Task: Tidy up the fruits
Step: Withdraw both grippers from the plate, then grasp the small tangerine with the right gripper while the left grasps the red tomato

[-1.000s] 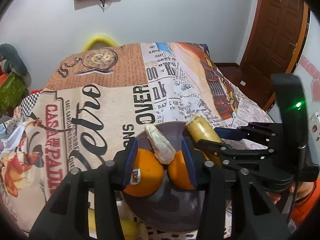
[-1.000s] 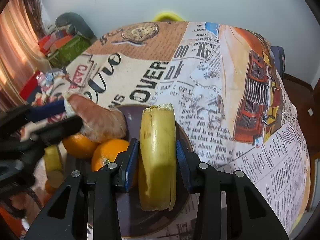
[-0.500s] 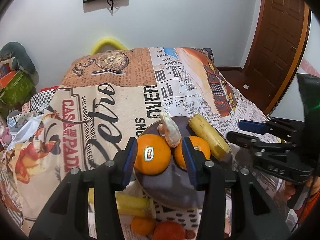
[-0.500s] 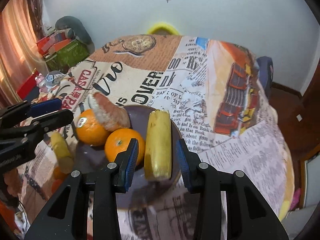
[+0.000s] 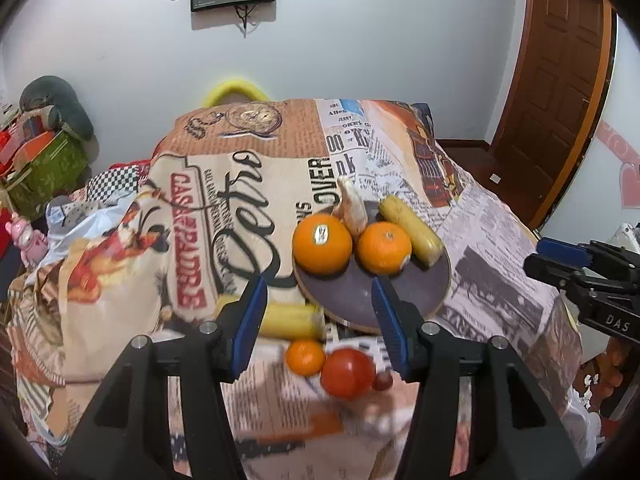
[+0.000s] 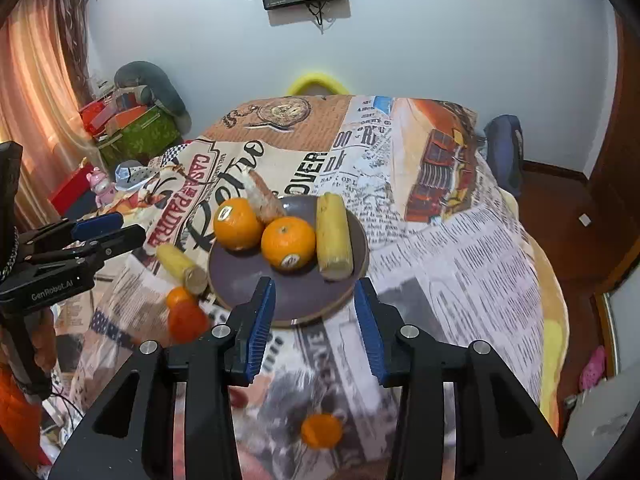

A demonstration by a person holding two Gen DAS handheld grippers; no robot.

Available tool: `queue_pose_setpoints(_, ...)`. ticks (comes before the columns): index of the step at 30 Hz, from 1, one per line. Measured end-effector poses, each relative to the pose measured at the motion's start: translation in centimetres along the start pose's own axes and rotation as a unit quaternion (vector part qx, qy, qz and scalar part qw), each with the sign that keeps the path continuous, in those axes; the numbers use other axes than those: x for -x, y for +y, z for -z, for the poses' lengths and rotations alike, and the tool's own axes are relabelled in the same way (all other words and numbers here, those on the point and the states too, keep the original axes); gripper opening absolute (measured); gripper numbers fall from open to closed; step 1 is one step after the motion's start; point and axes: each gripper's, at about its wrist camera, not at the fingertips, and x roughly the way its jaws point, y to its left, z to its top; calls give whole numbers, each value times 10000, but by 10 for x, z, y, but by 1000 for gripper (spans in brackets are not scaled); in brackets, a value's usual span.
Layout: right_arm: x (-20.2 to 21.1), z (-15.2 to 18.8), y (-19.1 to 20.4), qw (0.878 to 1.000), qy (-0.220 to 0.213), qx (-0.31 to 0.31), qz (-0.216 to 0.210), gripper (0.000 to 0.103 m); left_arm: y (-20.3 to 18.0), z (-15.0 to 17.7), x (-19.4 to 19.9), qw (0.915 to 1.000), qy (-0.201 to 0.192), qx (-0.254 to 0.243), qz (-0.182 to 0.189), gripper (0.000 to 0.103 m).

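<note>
The tablecloth reads "OVER" and "CASA DE PADRE"; the left claw body says "GenRobot.AI", and the right claw body shows "DAS".

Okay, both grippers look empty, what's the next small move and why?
Probably lower the left gripper onto the yellow piece lying off the plate. Both grippers are open, the plate's near side is bare, and that fruit lies nearest the left fingers.
</note>
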Motion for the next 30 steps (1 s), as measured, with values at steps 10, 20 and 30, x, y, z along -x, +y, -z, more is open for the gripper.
queue_pose_setpoints(10,-1,47,-3,9986,409,-219,241,46,1,38,14,9998,185,-2,18,58)
queue_pose_setpoints(20,-24,86,-11,9941,984,-444,134,46,-4,70,-19,9972,735,2,117,58)
queue_pose_setpoints(30,-42,102,-11,9911,1211,-539,-109,41,-15,79,-51,9940,1060,17,270,46)
